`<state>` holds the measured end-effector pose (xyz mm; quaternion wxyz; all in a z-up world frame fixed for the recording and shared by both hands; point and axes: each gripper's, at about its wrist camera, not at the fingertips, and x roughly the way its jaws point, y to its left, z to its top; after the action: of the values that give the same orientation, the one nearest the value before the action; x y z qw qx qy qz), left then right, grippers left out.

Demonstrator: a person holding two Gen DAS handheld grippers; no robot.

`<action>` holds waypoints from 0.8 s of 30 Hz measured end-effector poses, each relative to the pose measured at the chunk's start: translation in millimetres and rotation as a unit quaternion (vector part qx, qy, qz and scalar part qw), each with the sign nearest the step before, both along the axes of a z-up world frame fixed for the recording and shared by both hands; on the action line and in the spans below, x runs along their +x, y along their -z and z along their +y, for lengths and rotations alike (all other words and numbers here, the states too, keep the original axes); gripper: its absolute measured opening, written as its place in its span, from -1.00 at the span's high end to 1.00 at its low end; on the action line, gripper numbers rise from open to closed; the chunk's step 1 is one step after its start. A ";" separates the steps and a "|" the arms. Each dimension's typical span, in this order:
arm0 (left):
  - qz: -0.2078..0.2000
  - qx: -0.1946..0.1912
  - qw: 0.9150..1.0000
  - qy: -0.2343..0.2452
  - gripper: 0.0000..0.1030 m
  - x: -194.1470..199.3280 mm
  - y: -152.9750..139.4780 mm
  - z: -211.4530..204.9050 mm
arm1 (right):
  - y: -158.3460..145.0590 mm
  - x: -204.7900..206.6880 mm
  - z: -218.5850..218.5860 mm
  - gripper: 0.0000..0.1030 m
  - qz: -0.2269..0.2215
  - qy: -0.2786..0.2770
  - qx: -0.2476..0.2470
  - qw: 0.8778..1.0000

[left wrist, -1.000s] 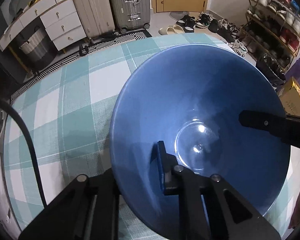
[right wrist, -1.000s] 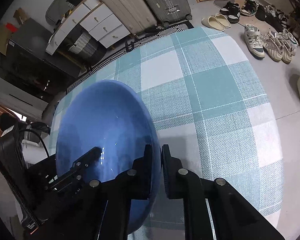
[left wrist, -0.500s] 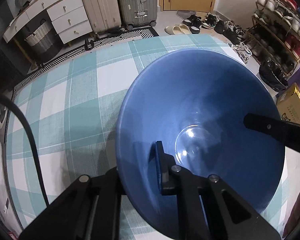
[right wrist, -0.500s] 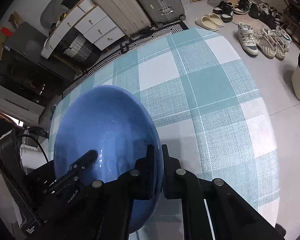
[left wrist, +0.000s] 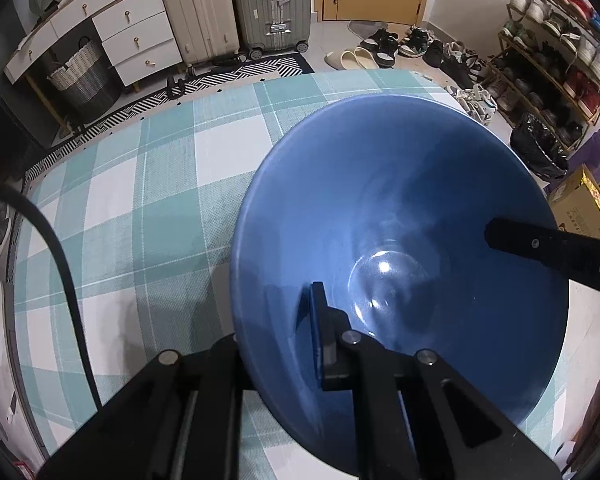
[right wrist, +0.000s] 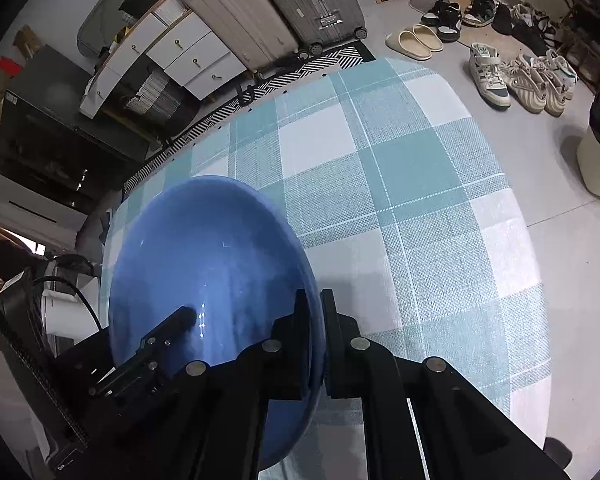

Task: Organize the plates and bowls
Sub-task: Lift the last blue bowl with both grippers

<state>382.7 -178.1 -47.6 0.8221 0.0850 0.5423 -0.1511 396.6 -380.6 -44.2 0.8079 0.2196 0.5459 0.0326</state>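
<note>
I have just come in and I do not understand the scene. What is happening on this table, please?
A person is holding one large blue bowl with two hand-held grippers. The left hand-held gripper is shut on the bowl's rim on one side, and the right hand-held gripper is shut on the rim on the opposite side. The bowl is empty and sits over the checked tablecloth. No plates or other bowls are in view.

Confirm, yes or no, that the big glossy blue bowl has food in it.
No: the left wrist view looks straight into the big glossy blue bowl, and its inside is bare glaze with only light reflections at the bottom.
</note>
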 end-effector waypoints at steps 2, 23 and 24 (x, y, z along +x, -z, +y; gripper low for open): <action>-0.002 -0.002 1.000 -0.001 0.82 -4.2 -6.5 2.3 | -6.8 -4.4 1.5 0.90 -0.002 0.001 0.000 1.000; -0.078 -0.041 0.996 -0.030 0.82 -126.3 -121.9 57.5 | -131.2 -130.8 50.9 0.90 -0.068 -0.016 0.007 0.998; -0.080 -0.044 0.995 -0.031 0.82 -132.3 -124.8 60.1 | -136.5 -138.9 53.3 0.90 -0.072 -0.018 0.008 0.997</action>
<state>250.4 -118.1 77.2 0.8703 0.0438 0.4696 -0.1421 257.7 -327.3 92.4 0.8425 0.2134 0.4902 0.0666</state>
